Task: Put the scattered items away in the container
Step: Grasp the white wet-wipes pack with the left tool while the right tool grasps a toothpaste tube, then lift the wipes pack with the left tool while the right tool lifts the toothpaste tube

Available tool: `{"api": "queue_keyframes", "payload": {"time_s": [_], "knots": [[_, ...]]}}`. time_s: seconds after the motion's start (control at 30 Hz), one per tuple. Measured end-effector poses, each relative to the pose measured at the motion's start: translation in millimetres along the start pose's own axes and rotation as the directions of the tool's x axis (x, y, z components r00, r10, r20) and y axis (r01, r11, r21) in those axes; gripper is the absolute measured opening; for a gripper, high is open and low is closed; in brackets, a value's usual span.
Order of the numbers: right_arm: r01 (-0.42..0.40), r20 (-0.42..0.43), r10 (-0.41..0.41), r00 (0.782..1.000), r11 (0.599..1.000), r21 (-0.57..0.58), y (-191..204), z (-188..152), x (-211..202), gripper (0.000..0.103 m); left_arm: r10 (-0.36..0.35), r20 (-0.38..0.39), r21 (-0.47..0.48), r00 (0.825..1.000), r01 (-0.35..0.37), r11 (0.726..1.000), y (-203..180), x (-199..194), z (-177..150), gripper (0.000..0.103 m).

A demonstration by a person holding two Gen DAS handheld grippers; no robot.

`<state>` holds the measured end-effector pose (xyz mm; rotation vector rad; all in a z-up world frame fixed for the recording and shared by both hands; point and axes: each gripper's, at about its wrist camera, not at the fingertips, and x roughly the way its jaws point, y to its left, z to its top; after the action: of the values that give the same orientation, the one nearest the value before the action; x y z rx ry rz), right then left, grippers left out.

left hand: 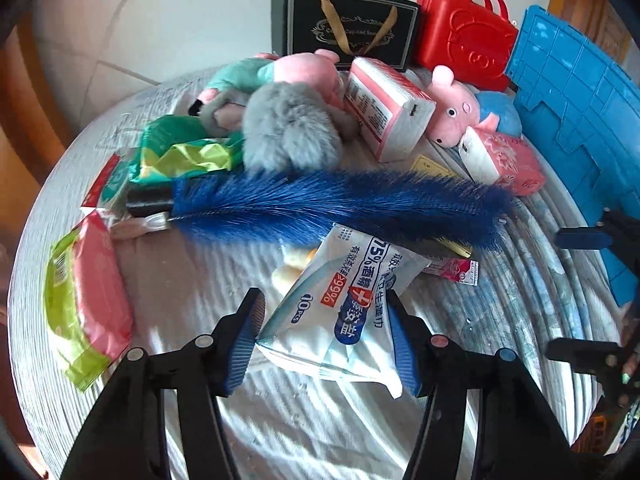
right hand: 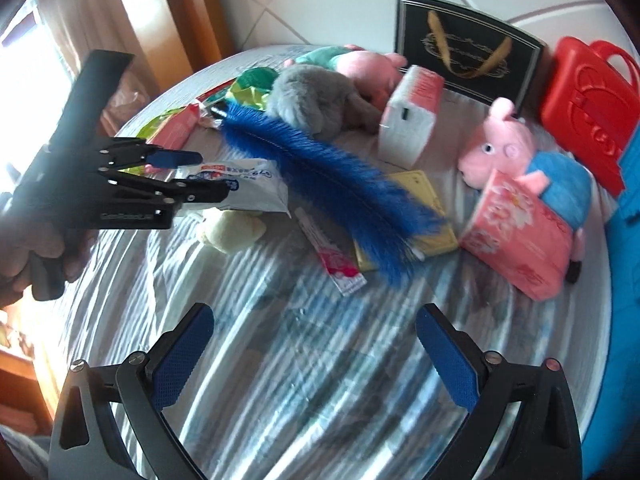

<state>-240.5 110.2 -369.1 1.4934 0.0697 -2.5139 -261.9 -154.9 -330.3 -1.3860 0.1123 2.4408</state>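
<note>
Round desk (right hand: 280,360), rippled blue-white striped cloth. Blue ribbed plastic container (left hand: 568,92) at its edge, beside a red moulded case (left hand: 460,40). Long blue bristly duster (left hand: 340,208) lies mid-desk. Left gripper (left hand: 326,340) pinches a glossy white wipes pack (left hand: 340,312), printed "75%", "99%", "10 pcs". Right gripper (right hand: 314,354) spread wide, empty, above bare cloth.

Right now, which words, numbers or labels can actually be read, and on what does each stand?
"75%", "99%", "10pcs": wet-wipe pack, between the left gripper pads, among Chinese characters I won't transcribe.
Gold script, black gift bag: too blurred.
Print on the side of the pink-and-white box: too small.
Embossed name, left gripper's body, right wrist view: unreadable.
</note>
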Motion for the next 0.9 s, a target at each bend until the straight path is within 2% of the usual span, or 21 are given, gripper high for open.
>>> {"api": "queue_keyframes", "payload": {"time_s": [0.1, 0.2, 0.27, 0.37, 0.5, 0.57, 0.67, 0.9], "knots": [[-0.021, -0.006, 0.021, 1.000, 0.997, -0.076, 13.3, 11.5, 25.9, 0.100, 0.016, 0.020, -0.027, 1.000, -0.015, 1.000, 9.9, -22.4, -15.4, 0.058], [-0.016, -0.033, 0.012, 0.999, 0.990, -0.138, 19.4, 19.3, 55.6, 0.090, 0.025, 0.021, -0.064, 0.999, -0.024, 0.998, 20.7, -37.5, -28.9, 0.058], [-0.013, -0.061, 0.004, 0.998, 0.988, -0.155, 18.2, 22.2, 74.4, 0.075, 0.033, 0.026, -0.088, 0.999, -0.030, 0.996, 27.4, -46.6, -37.5, 0.058], [0.003, -0.095, -0.018, 0.995, 0.988, -0.157, 11.8, 24.5, 94.0, 0.062, 0.043, 0.038, -0.126, 0.998, -0.038, 0.991, 34.9, -58.4, -48.1, 0.058], [0.007, -0.100, -0.022, 0.995, 0.989, -0.148, 1.6, 29.0, 102.7, 0.054, 0.050, 0.045, -0.149, 0.998, -0.042, 0.988, 40.4, -65.1, -55.3, 0.058], [-0.002, -0.116, -0.012, 0.993, 0.993, -0.121, -6.7, 31.9, 106.9, 0.034, 0.050, 0.047, -0.155, 0.998, -0.043, 0.987, 42.0, -66.1, -56.7, 0.058], [0.000, -0.123, -0.014, 0.992, 0.994, -0.111, -13.1, 33.6, 107.4, 0.021, 0.048, 0.052, -0.160, 0.998, -0.039, 0.986, 42.6, -66.6, -55.2, 0.058], [-0.013, -0.148, 0.000, 0.989, 0.996, -0.090, -12.7, 24.3, 100.4, 0.018, 0.049, 0.056, -0.149, 0.997, -0.041, 0.988, 38.8, -65.6, -47.3, 0.058]]}}
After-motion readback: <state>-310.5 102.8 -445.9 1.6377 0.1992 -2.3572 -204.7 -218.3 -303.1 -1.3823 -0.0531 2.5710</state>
